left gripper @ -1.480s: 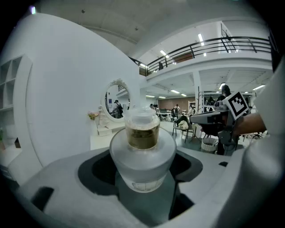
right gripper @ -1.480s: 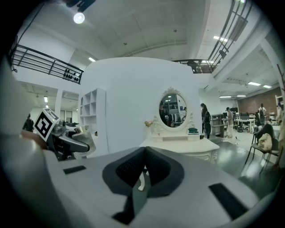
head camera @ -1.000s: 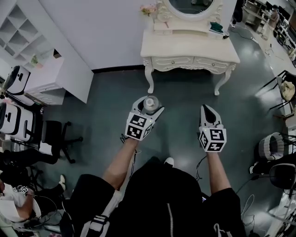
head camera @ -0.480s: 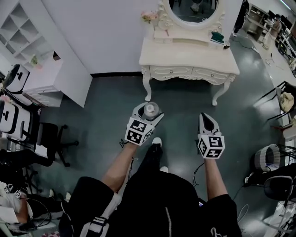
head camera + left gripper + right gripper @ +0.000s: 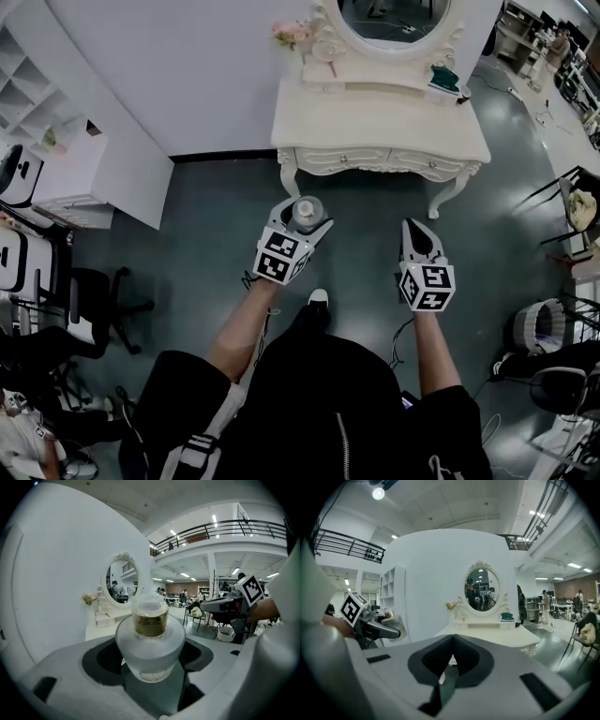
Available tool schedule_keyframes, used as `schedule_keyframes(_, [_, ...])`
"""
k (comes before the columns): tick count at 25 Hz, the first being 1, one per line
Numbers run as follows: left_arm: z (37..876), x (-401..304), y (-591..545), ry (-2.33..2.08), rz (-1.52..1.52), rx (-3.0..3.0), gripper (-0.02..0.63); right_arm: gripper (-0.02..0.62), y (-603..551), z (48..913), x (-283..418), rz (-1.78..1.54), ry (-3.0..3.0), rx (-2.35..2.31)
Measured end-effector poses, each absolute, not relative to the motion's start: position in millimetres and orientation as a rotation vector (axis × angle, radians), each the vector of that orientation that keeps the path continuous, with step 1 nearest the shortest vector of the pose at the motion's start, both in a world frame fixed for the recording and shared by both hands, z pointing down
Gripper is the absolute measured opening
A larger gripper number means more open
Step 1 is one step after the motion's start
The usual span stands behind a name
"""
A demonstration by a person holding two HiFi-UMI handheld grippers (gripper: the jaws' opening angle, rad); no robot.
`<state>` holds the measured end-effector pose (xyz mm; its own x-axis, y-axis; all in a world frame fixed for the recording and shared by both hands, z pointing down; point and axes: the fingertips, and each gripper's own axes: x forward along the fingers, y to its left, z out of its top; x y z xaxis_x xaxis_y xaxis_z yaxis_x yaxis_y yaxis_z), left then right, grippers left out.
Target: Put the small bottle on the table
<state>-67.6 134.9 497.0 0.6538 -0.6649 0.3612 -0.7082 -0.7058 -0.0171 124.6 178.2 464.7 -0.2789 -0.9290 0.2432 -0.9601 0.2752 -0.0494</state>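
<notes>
The left gripper's [image 5: 305, 215] jaws hold the small bottle [image 5: 150, 641] above the floor [image 5: 211, 220], near the worktop's [image 5: 375, 117] front edge. The right gripper's [image 5: 413, 230] jaws are pressed together with nothing in them. A mirror [image 5: 394, 17] and flowers [image 5: 291, 34] stand at the worktop's back edge.

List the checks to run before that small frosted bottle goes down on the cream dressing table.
1. Small frosted glass bottle clamped between the jaws of the left gripper: ok.
2. Bottle upright: ok.
3. Bare space on top of the cream dressing table: ok.
4. Bottle above the tabletop: not ok, it hangs over the floor, short of the table.
5. Right gripper shut, empty, apart from the bottle: ok.
</notes>
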Motion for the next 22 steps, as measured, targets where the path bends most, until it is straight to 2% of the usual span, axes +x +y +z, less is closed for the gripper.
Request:
schedule_keyframes(11, [500.5, -72.3, 0.4, -1.087, 0.545, 2.771, 0.334, 0.002, 51.7, 462.6, 111.9, 0.277, -2.356, 1.827])
schedule_keyframes(22, [521.8, -54.6, -90.1, -1.082, 0.563, 2.731, 0.334, 0.002, -41.8, 483.1, 131.8, 0.323, -2.35, 1.807])
